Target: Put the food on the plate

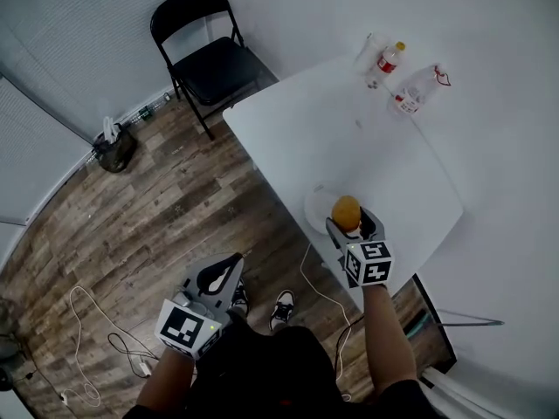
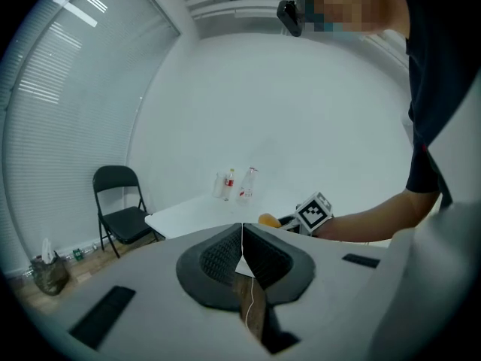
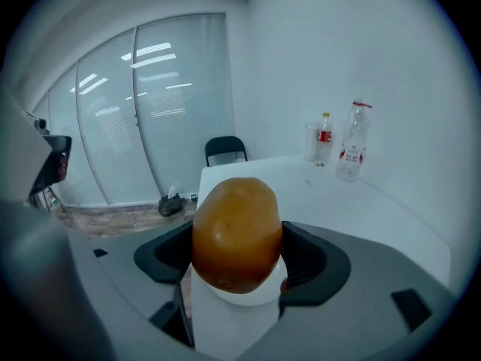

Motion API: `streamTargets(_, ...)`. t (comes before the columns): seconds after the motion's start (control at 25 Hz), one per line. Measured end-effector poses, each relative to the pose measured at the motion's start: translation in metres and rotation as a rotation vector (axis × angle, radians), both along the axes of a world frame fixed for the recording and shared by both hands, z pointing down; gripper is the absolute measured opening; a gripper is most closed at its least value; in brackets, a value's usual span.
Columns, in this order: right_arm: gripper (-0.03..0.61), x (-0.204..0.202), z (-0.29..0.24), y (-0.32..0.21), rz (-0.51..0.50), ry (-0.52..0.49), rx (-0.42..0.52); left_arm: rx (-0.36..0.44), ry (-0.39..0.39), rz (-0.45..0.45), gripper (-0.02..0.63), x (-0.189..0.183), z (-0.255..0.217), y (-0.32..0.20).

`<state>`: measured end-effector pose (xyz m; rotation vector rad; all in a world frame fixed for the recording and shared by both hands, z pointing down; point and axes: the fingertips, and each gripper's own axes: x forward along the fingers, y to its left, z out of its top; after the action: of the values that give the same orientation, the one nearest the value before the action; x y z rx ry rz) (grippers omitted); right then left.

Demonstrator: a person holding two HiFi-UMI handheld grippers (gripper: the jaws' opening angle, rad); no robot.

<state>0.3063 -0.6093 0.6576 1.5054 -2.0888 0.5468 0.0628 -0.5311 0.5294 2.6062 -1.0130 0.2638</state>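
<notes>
Far left, by the blinds [image 1: 52, 77]: a dark bag [image 1: 113, 147] on the wooden floor [image 1: 148, 225], then a black folding chair [image 1: 210, 55], both well apart from the job. Lower down, the left gripper [image 1: 223, 273], hanging over the floor and off the worktop [image 1: 349, 129] altogether, jaws pressed together on nothing; apparently parked there to keep clear of a one-handed placement. Further right, on the white worktop and near its front edge, a white plate [image 1: 313, 209], set within easy reach. Directly over that plate, the food [image 1: 347, 209], a rounded orange-brown piece, clamped at its sides between the jaws of the right gripper [image 1: 352, 225], lower end close above the plate's pale surface; impossible to tell whether touching or just clear of it. Held upright and roughly centred, probably so as to land inside the rim rather than at the edge. Judged late in the task: food over the plate, not yet released. Next move likely a short descent until resting, then a slow spreading of the jaws, given a round shape prone to rolling. Far right, at the back of the worktop, a red-labelled bottle [image 1: 388, 60] and a clear bottle [image 1: 417, 88], well apart from the plate and no obstacle.
</notes>
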Motion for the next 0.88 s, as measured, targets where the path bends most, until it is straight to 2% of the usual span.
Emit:
streamTargets(0.16, 0.368, 0.001, 0.05, -0.022, 0.008, 0.051, -0.106, -0.03, -0.012, -0.005, 0.023, -0.007, 0.012, 0.001)
streamTargets(0.4, 0.368, 0.005, 0.087, -0.029, 0.015, 0.115, -0.207, -0.048, -0.022, -0.014, 0.023, -0.008, 0.018, 0.007)
streamTargets(0.56, 0.368, 0.009, 0.095, -0.028, -0.006, 0.205, -0.205, -0.067, -0.017, -0.039, 0.023, -0.012, 0.024, 0.013)
streamTargets(0.76, 0.37, 0.001, 0.094, -0.027, -0.042, 0.228, -0.199, -0.077, -0.016, -0.062, 0.023, -0.021, 0.027, 0.018)
streamTargets(0.88, 0.371, 0.002, 0.079, -0.029, -0.044, 0.246, -0.154, -0.065, -0.012, -0.073, 0.023, -0.019, 0.02, 0.018)
